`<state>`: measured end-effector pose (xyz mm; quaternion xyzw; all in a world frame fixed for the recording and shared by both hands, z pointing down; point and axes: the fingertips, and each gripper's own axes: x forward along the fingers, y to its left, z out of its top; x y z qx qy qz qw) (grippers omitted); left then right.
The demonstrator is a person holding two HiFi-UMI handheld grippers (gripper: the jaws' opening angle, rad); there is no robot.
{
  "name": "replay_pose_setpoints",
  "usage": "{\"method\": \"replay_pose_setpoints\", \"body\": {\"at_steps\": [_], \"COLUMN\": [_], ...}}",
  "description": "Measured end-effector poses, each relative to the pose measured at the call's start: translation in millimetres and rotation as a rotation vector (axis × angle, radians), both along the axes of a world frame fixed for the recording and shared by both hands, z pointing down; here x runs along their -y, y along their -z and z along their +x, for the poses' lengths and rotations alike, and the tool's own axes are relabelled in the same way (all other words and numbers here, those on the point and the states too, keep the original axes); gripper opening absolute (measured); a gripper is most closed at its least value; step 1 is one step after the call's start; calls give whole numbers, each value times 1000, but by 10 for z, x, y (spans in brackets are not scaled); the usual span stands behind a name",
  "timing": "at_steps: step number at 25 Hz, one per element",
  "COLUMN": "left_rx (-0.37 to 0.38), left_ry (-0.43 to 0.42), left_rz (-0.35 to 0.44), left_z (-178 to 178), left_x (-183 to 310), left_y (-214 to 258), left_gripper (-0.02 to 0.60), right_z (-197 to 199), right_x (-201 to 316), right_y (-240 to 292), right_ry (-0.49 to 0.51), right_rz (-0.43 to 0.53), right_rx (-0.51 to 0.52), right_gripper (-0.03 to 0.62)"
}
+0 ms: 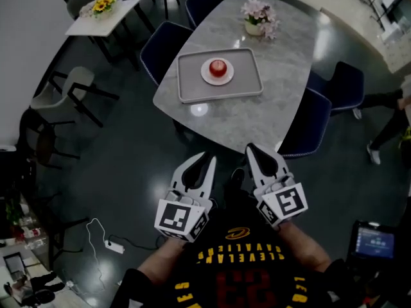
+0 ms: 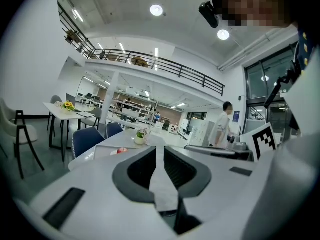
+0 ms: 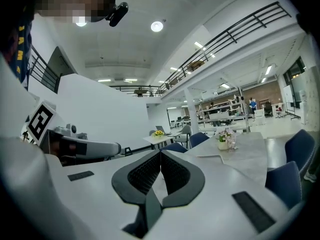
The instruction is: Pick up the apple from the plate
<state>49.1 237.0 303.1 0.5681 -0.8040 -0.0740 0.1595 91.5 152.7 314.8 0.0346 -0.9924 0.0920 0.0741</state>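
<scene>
A red apple (image 1: 218, 68) rests on a small white plate (image 1: 207, 75), in a grey tray (image 1: 187, 76) on the marble table (image 1: 282, 56). Both grippers hang low by the person's body, well short of the table. My left gripper (image 1: 207, 156) is shut and holds nothing. My right gripper (image 1: 250, 147) is shut and holds nothing too. In the left gripper view the shut left gripper (image 2: 159, 147) points toward the table, and the apple (image 2: 119, 150) shows small and far off. The right gripper (image 3: 160, 152) in its own view has its jaws pressed together; the apple is hidden there.
Dark blue chairs (image 1: 311, 117) ring the table. A vase of pink flowers (image 1: 259, 18) stands at its far end. A second table with yellow flowers (image 1: 103, 6) and a pale chair (image 1: 74, 85) sit at left. A power strip (image 1: 114, 246) lies on the floor. A person (image 1: 392, 108) stands at right.
</scene>
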Motion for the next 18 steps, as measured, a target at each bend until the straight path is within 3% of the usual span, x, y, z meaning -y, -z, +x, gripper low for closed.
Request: {"method": "replay_pose_setpoints", "body": {"at_steps": [10,18], "left_rx": [17,2], "left_ry": [75,111], "left_rz": [-31,-44], "left_z": [-423,-671], "left_x": [819,1128], "left_y": [1,-31], "left_gripper": [51,51], "right_z": [-473,-696], "right_x": [855,1288], "right_y": [-37,-197], "right_ry": [77,63], "right_rz": [-56,-109], "right_rx": [-4,-53], "right_gripper": [6,6]}}
